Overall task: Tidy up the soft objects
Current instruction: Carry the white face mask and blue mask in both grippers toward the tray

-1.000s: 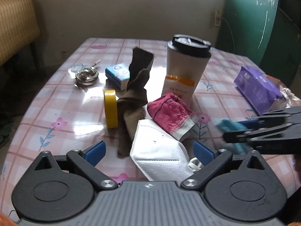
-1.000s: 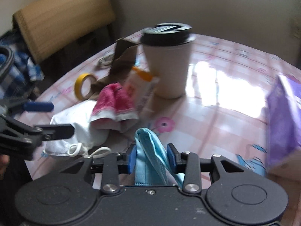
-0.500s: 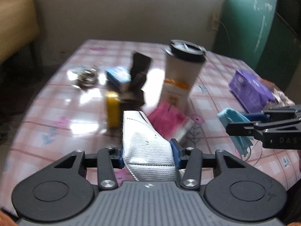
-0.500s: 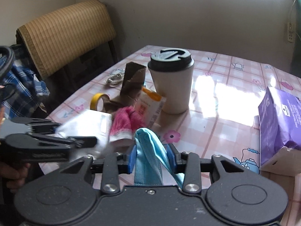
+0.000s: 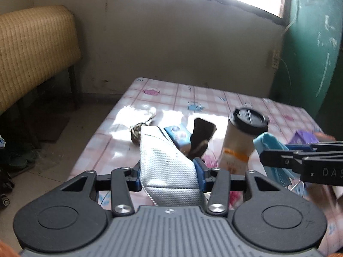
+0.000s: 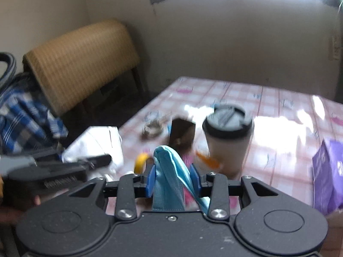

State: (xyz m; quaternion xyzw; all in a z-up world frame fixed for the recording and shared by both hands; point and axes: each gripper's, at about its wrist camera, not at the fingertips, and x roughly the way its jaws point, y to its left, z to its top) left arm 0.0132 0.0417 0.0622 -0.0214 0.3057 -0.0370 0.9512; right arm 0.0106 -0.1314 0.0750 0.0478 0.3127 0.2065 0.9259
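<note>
Left hand-held gripper [image 5: 168, 171] clamping white mask [image 5: 165, 167], right hand-held gripper [image 6: 172, 178] pinching blue mask [image 6: 169, 182], table [image 6: 278, 111] clutter blurred, perhaps socks.

My left gripper [image 5: 168, 172] had blue pads and black arms, and the mask [image 5: 165, 162] in it was white with a fine dimpled weave. My right gripper [image 6: 172, 180] matched it, and the mask [image 6: 169, 180] in it was light blue. The tablecloth [image 5: 214, 102] was pink-and-white check with small flowers. The cup [image 6: 228, 143] was off-white with a black lid, the pack [image 6: 328, 171] purple, the tape roll [image 6: 140, 160] yellow, the chair back [image 5: 32, 49] straw-coloured weave.
</note>
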